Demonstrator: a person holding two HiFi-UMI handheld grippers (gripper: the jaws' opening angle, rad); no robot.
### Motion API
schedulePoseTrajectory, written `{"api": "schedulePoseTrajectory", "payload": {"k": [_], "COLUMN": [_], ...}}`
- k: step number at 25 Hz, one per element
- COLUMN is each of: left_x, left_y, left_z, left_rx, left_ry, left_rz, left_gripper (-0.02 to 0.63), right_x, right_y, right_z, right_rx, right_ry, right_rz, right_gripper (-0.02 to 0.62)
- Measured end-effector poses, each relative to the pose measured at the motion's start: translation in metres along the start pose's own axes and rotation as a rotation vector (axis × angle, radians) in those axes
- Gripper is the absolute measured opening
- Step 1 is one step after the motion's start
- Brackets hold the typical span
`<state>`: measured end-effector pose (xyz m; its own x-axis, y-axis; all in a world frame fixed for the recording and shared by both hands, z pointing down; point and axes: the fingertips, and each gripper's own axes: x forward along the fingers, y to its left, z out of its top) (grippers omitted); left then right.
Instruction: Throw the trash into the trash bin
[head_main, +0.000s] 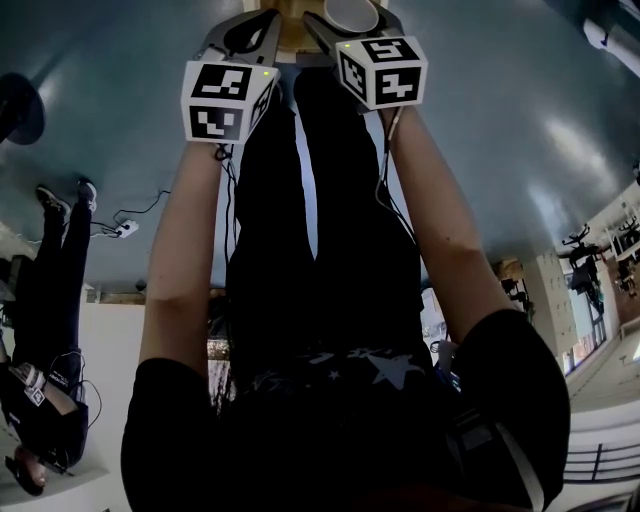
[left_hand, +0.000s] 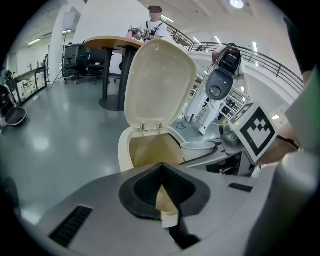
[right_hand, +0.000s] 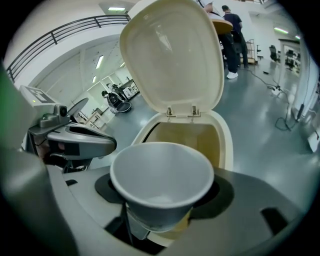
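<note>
Left forearm (head_main: 190, 250): bare, stretched forward, close beside the other.
Right forearm (head_main: 440, 230): bare, stretched forward to about the same reach.
Left gripper (left_hand: 161, 167): angled downward; fingers (left_hand: 142, 187) meet at the tips, nothing clearly held between them.
Right gripper (right_hand: 162, 197): angled downward; its fingers (right_hand: 226, 196) stand apart, clamped on a paper cup (right_hand: 162, 170).
Spacing: grippers side by side, near each other, not touching.

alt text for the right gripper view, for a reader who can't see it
A white paper cup, mouth toward the camera, is clamped in the right gripper, with a cream trash bin right behind it, its lid standing open. The left gripper shows at the left; people stand far off on the grey floor.
</note>
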<state>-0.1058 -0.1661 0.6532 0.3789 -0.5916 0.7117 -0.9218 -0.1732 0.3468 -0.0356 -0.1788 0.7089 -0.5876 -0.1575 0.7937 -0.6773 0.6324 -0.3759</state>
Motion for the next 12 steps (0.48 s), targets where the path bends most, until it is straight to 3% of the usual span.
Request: {"api": "schedulePoseTrajectory", "payload": {"k": [12], "left_x": [-0.0023], "left_y": [0.0116], "left_z": [-0.0103], "left_rx": [0.009], "left_ry": [0.040], "left_rz": [0.005], "left_gripper": [0.011], "right_x": [0.0070], "right_y": [0.0069], "right_z": [-0.0040], "right_rx": [0.008], "right_ry": [0.029], "right_rz": [0.007], "right_gripper": [0.316]}}
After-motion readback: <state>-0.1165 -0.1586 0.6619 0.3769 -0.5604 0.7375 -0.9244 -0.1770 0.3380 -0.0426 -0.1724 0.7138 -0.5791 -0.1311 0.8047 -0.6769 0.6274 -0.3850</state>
